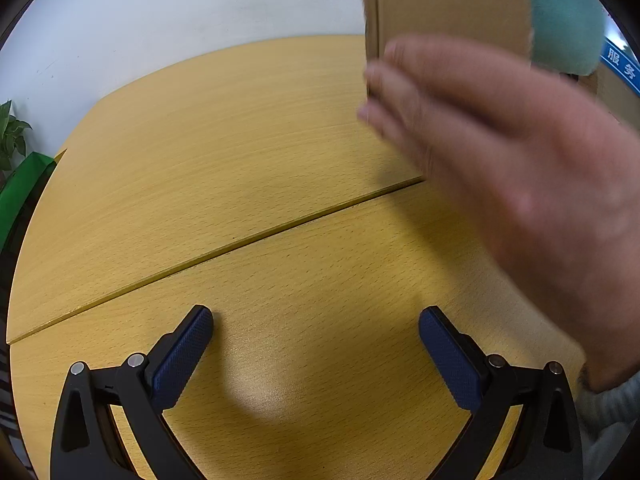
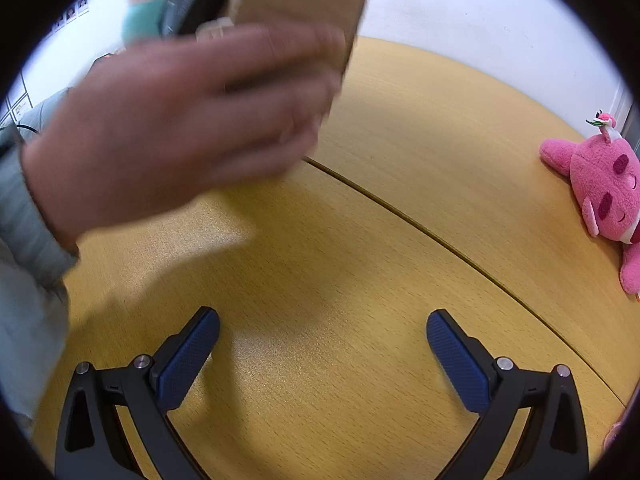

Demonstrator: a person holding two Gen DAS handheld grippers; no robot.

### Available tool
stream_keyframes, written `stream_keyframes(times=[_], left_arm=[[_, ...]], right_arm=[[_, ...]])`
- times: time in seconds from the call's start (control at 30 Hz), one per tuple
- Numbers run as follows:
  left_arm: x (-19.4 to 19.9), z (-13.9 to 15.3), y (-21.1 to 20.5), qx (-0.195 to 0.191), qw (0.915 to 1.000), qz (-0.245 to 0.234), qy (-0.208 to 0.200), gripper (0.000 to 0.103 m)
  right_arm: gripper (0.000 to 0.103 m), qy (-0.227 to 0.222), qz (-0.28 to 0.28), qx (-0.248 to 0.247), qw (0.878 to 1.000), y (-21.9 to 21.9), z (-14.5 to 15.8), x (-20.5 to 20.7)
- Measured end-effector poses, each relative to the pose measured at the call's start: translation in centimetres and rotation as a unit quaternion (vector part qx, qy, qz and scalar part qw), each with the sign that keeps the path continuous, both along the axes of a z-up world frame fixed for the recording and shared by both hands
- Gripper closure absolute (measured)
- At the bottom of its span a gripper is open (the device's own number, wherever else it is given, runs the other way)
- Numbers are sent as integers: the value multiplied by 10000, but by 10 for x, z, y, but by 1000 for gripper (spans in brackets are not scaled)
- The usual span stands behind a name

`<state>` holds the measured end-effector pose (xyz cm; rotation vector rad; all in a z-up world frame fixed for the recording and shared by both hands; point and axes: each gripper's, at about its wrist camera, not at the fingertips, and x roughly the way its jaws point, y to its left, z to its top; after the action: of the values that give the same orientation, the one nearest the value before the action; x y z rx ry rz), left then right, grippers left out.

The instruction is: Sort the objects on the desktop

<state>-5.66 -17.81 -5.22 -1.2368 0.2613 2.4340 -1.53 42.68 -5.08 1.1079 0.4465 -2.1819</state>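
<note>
Sorting stage: nothing on the desk is gripped by either tool yet, so by the look of it the sorting has not begun.
Landmark: the seam (image 1: 248,240) between the two halves of the wooden table (image 1: 200,140); places below are given from it.
Plant and green bag: a potted plant (image 1: 12,132) and a green bag (image 1: 24,184) sit past the table's left edge, well beyond the seam's left end.
Left gripper (image 1: 316,344): released, jaws spread wide and empty, hovering on the near side of the seam over bare wood.
Bare hand (image 1: 500,168): blurred, above the seam's right end in the left view, holding a cardboard box (image 1: 448,4) upright, its long axis running up out of the picture.
Box versus tongs: ahead and to the right of the left gripper, ahead and to the left of the right one; it lies between them, neither clearly nearer.
Right gripper (image 2: 322,346): likewise released and empty, on the near side of the seam.
Pink plush toy (image 2: 600,196): lying across the seam on the far half, at the table's right edge, far right of the right gripper, so the right one is the likelier to reach it.
</note>
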Motion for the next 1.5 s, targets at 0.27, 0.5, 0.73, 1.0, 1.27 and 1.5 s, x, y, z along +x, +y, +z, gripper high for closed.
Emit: stream_keyframes(times=[0.27, 0.5, 0.73, 1.0, 1.27, 1.5], left_arm=[[0, 0, 0, -1, 10000, -2, 1, 0], [-1, 0, 0, -1, 10000, -2, -1, 0], [-3, -2, 0, -2, 10000, -3, -1, 0], [-6, -2, -1, -1, 10000, -4, -3, 0], [-6, -2, -1, -2, 10000, -6, -3, 0], [-6, -1, -1, -3, 10000, -7, -2, 0]], right_arm=[[0, 2, 0, 1, 10000, 0, 0, 0], [0, -2, 3, 5, 10000, 0, 2, 0], [0, -4, 2, 6, 10000, 1, 3, -1], [0, -4, 4, 4, 10000, 3, 5, -2], [0, -3, 6, 5, 10000, 2, 5, -2], [0, -4, 7, 5, 10000, 2, 7, -4]])
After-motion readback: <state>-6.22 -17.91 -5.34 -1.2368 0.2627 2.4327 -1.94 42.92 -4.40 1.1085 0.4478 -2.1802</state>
